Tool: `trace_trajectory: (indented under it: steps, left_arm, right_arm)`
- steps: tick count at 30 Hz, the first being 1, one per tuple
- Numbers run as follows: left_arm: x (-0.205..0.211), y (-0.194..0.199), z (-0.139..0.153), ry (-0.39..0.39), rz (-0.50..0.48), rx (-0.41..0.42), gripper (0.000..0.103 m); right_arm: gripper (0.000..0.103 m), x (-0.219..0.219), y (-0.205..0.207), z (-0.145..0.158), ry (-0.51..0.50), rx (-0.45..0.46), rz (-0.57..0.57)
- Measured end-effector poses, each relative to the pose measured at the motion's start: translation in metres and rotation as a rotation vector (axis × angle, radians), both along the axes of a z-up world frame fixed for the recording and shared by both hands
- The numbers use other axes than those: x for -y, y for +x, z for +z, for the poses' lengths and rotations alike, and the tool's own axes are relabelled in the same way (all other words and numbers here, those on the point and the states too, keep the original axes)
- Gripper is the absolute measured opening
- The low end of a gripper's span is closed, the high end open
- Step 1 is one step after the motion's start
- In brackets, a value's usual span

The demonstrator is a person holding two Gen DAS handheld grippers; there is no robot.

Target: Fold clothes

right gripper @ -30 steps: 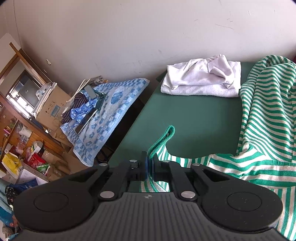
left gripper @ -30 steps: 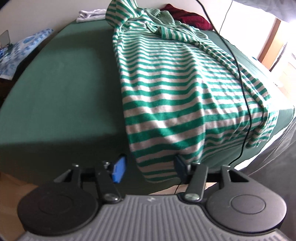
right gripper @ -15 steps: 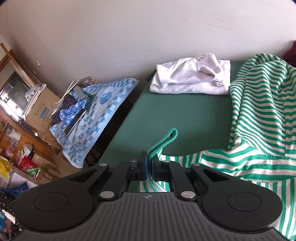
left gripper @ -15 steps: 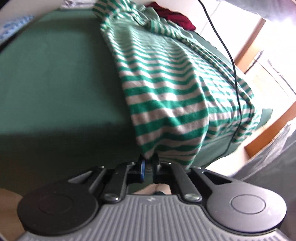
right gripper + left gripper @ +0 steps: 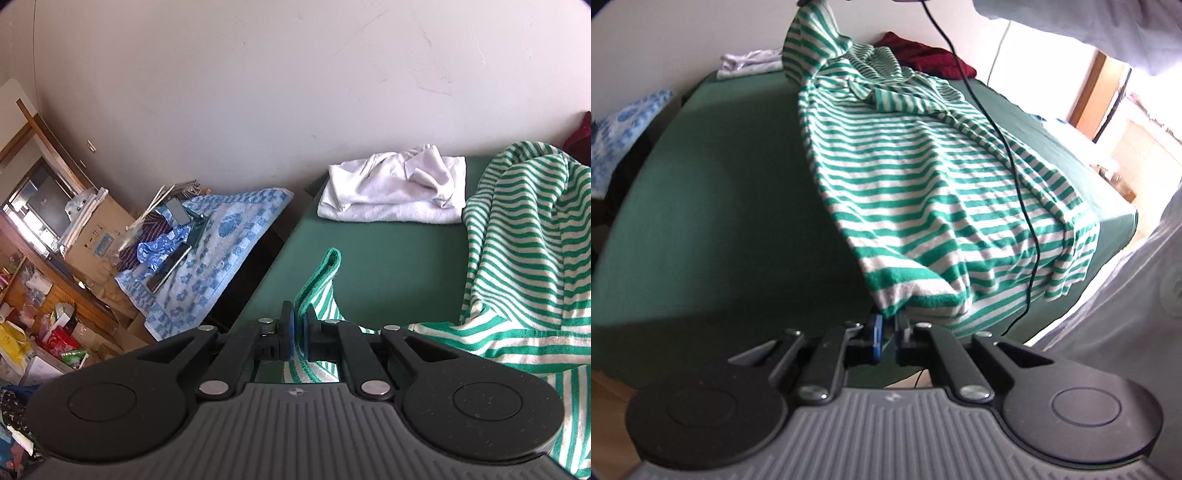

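One striped shirt (image 5: pixel 923 192) lies across the green bed (image 5: pixel 713 206), and two tools hold it. The left tool (image 5: pixel 888 334) is clenched on the hem corner at the bed's near edge. The right tool (image 5: pixel 297 334) is clenched on a green-edged part of the same shirt. Only the left view shows one dark red garment (image 5: pixel 923 55) and one black cable (image 5: pixel 1008 147). Only the right view shows the blue patterned towel (image 5: pixel 221 240) clearly, beside the bed. One folded white cloth (image 5: pixel 395 195) appears in both.
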State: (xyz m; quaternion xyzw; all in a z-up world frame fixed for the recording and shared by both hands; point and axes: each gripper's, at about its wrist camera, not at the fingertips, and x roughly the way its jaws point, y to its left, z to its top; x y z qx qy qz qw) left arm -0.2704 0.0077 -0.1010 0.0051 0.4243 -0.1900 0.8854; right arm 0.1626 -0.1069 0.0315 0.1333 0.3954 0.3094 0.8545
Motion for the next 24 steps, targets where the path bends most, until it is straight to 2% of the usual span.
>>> trace_trajectory:
  steps: [14, 24]
  left_arm:
    - [0.074, 0.012, 0.016, 0.124, -0.11, -0.018, 0.0]
    - [0.108, 0.02, 0.017, 0.142, -0.161, -0.045, 0.0]
  right_arm:
    - [0.004, 0.087, 0.011, 0.005, 0.103, -0.037, -0.062]
    - [0.004, 0.149, 0.018, -0.01, 0.149, -0.08, -0.117]
